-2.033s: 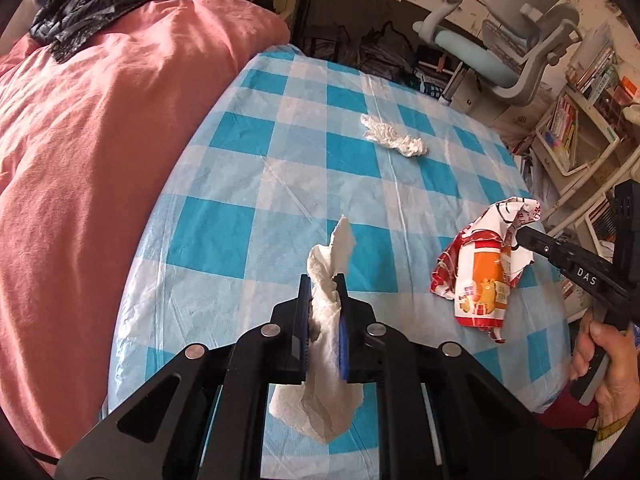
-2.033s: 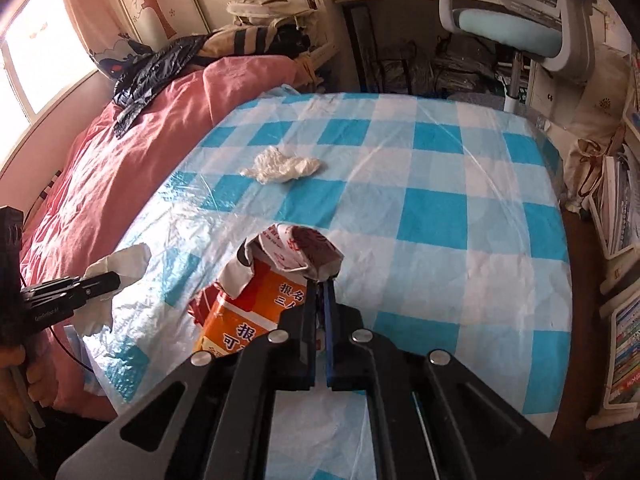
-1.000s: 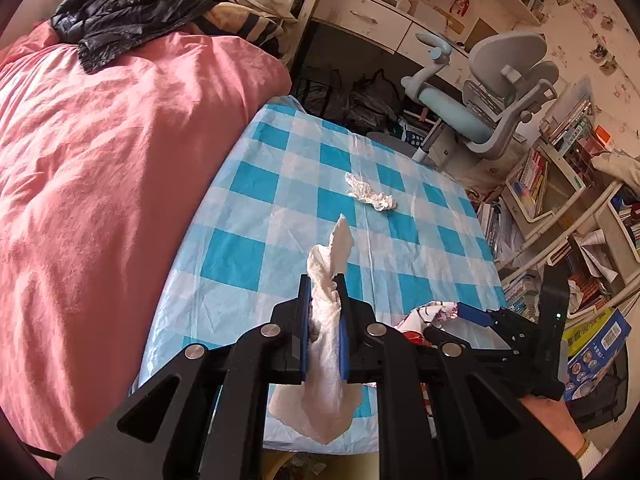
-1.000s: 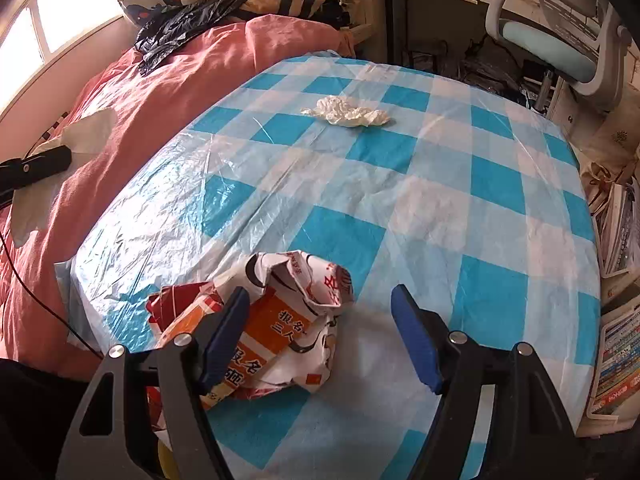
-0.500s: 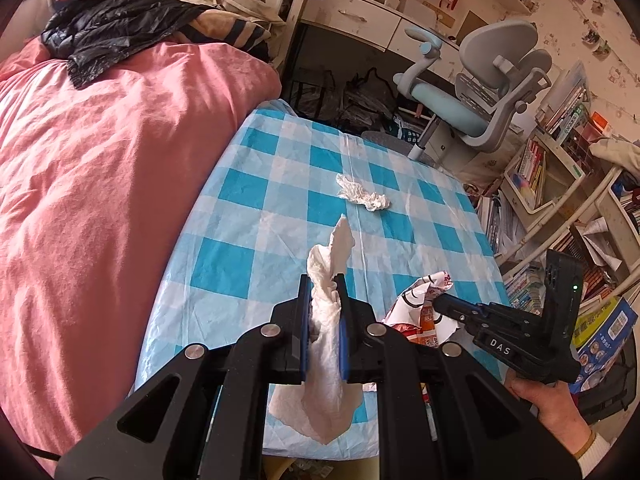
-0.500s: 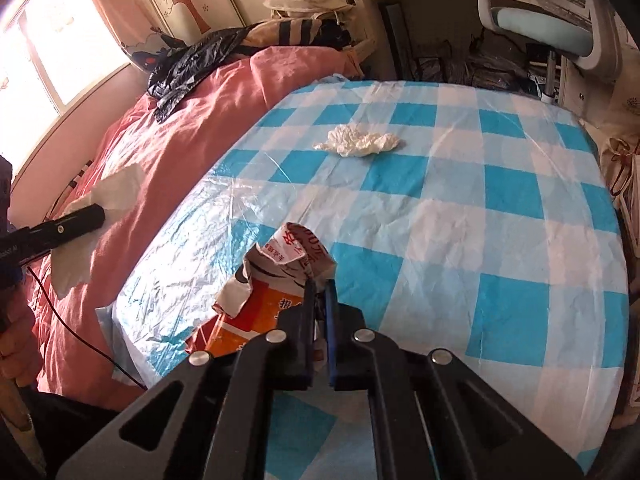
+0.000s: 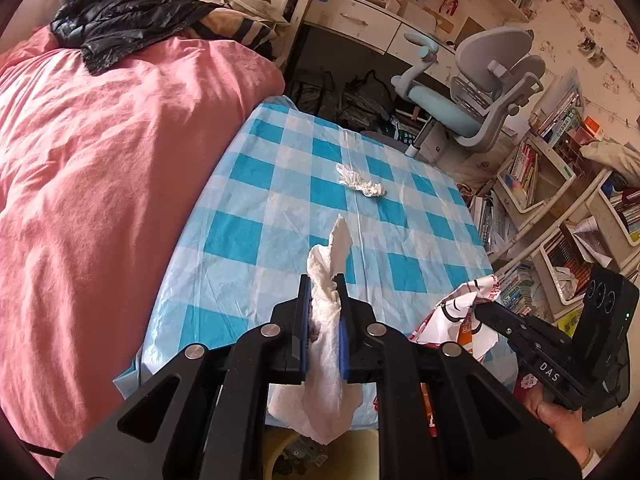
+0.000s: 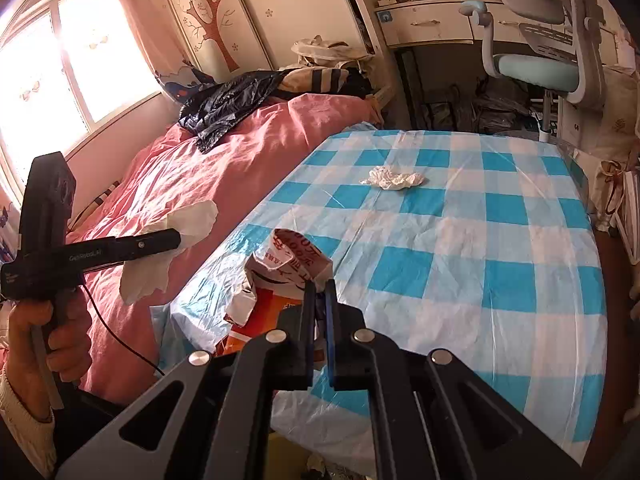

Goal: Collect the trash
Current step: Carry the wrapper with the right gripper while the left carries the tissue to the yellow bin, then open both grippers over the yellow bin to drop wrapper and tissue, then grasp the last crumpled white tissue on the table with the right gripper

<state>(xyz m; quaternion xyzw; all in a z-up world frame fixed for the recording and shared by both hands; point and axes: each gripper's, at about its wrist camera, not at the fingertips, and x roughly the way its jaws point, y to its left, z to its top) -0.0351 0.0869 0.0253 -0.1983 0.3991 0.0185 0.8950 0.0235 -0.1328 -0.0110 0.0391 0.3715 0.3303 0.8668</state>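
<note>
Each view was taken from behind its own gripper, angled down along the fingers and close above the near edge of the checked table (image 7: pixel 280 216) (image 8: pixel 500 240). Both faced the far desk chair (image 7: pixel 480 92) (image 8: pixel 552 40) — the table, pink bedding (image 7: pixel 100 160) (image 8: pixel 224 176) and crumpled tissue (image 7: pixel 360 184) (image 8: pixel 394 178) were shared.

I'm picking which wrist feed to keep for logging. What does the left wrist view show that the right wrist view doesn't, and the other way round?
Only the left wrist view shows the bookshelves on the right and a yellowish bin below the table edge. Only the right wrist view shows the bright window and the tree decal. Both show the checked tablecloth, the crumpled tissue lying on it, the pink bedding, the desk chair, the left gripper shut on a white paper towel, and the right gripper shut on the snack wrapper.
</note>
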